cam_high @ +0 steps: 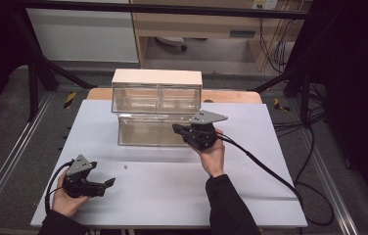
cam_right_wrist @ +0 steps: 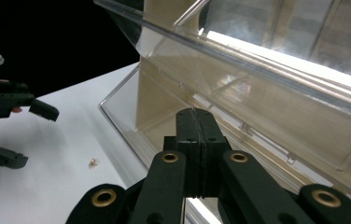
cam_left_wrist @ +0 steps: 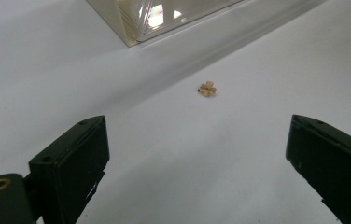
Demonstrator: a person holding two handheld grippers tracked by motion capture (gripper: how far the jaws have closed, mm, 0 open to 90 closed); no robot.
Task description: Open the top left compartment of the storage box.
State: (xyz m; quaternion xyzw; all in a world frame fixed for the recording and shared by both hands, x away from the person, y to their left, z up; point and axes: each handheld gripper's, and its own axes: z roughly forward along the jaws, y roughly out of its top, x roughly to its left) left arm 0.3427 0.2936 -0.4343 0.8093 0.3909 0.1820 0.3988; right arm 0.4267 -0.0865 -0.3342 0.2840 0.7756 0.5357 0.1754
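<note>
Clear plastic drawer sits pulled out just beyond the right gripper, jaws pressed together, empty. Left gripper (jaws wide apart) should close squarely over the gold charm ahead.

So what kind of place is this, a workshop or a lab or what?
Probably a lab recording rig: a white table inside a black metal frame, cables on the floor, and a clear drawer cabinet as the test piece.
</note>
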